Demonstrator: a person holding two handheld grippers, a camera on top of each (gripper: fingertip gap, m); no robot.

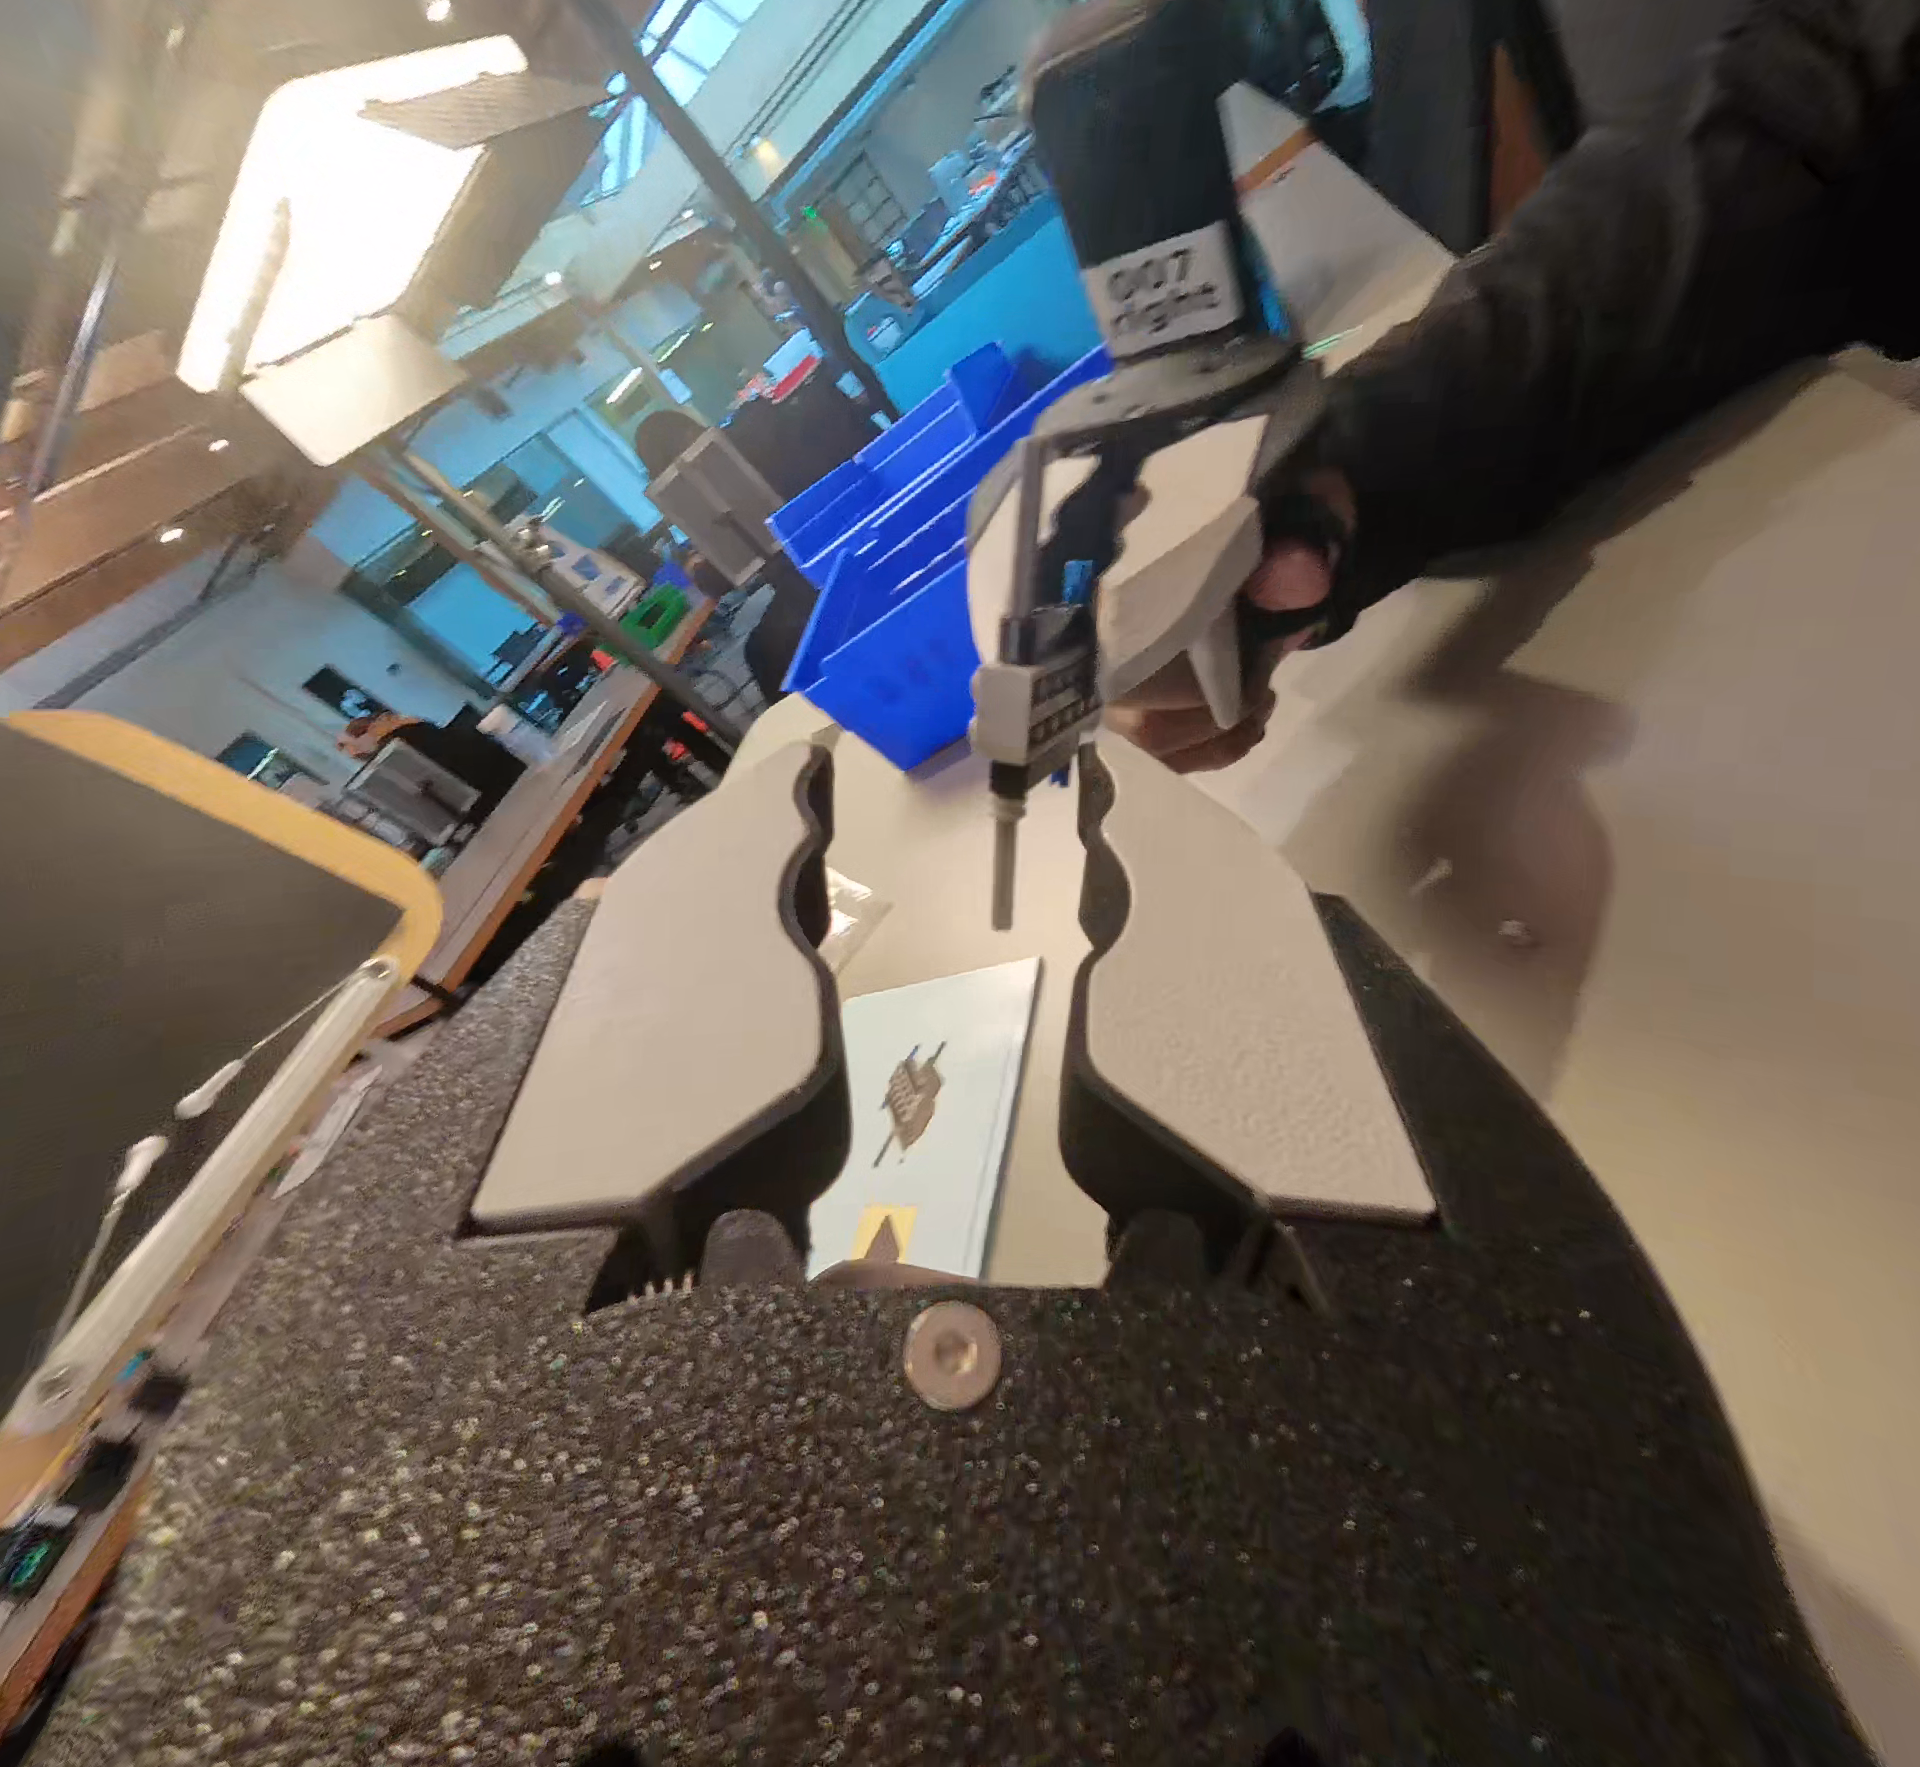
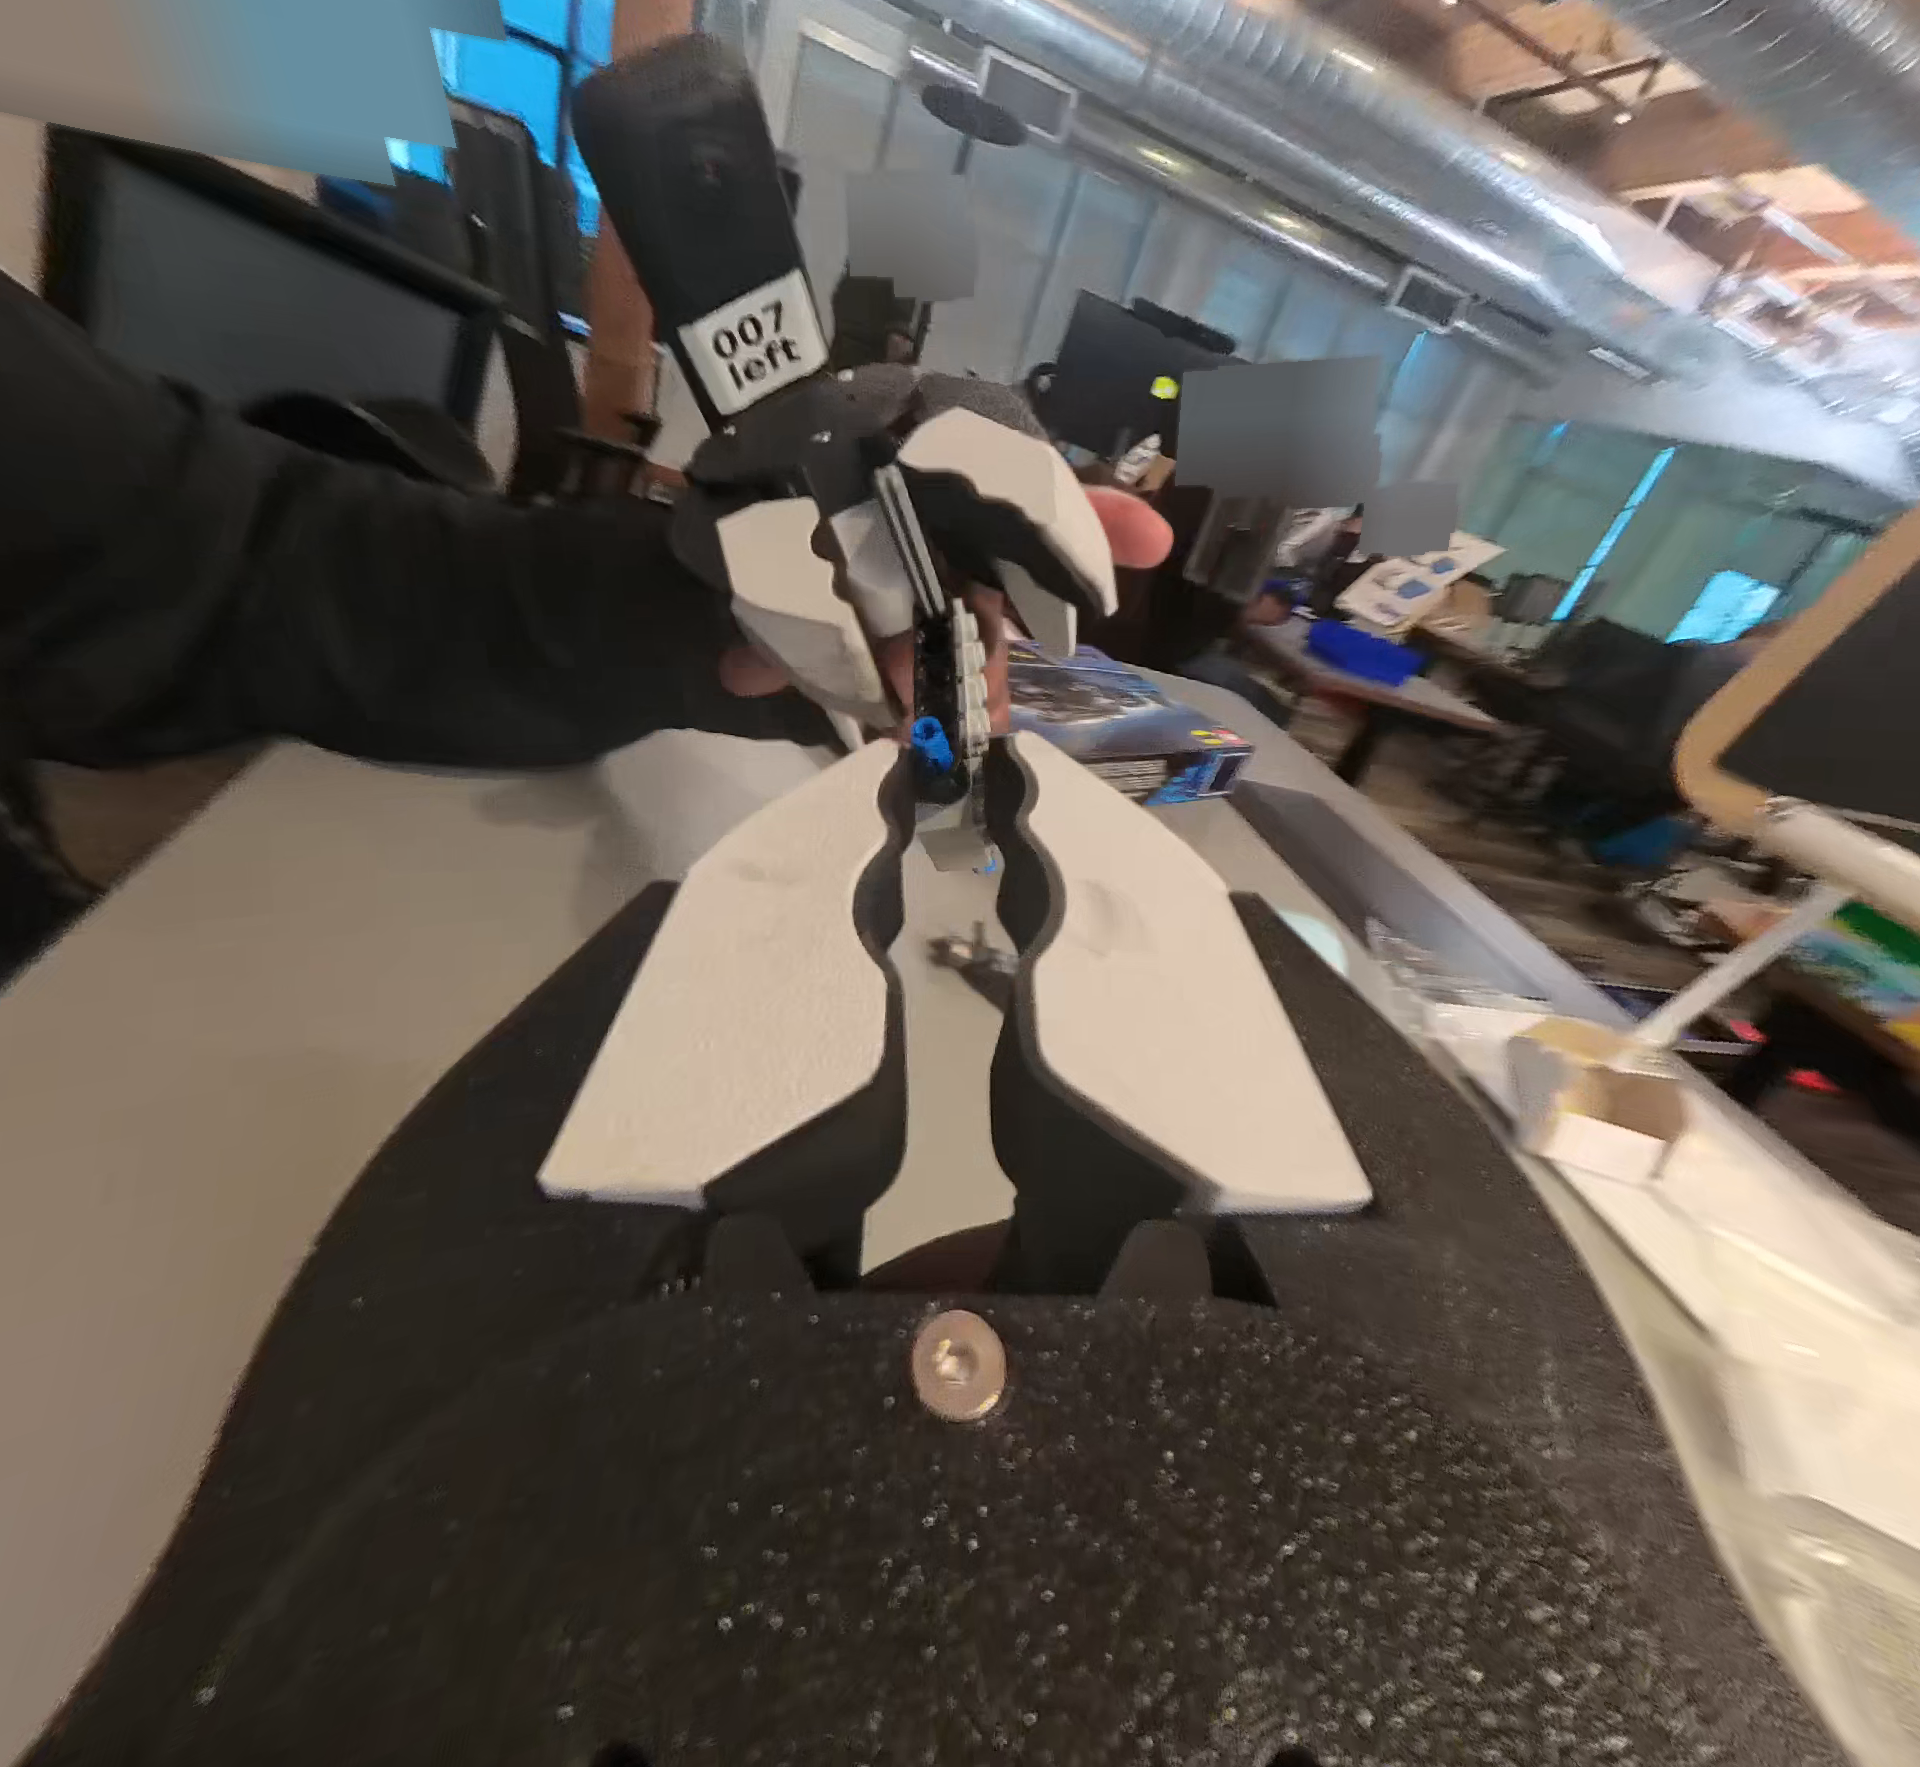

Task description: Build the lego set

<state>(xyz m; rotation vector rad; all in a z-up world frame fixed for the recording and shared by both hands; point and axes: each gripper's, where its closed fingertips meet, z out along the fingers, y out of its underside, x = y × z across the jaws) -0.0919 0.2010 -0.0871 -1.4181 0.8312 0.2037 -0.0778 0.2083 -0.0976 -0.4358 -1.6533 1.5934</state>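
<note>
black-and-grey brick assembly clamped in right gripper fingers, left gripper fingers apart, two blue bins

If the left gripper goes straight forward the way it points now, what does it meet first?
Most likely the brick assembly that the right gripper holds, its grey rod hanging between the left gripper's open fingers. Depth is unclear; the blue bins lie behind.

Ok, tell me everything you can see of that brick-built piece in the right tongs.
The small black-and-light-grey toy-brick assembly is plastic: studded grey plates on a black beam, a blue pin on one side, a grey axle pointing down. It hangs upright above the table, clamped between the right tongs. The left tongs stand open around it.
</note>
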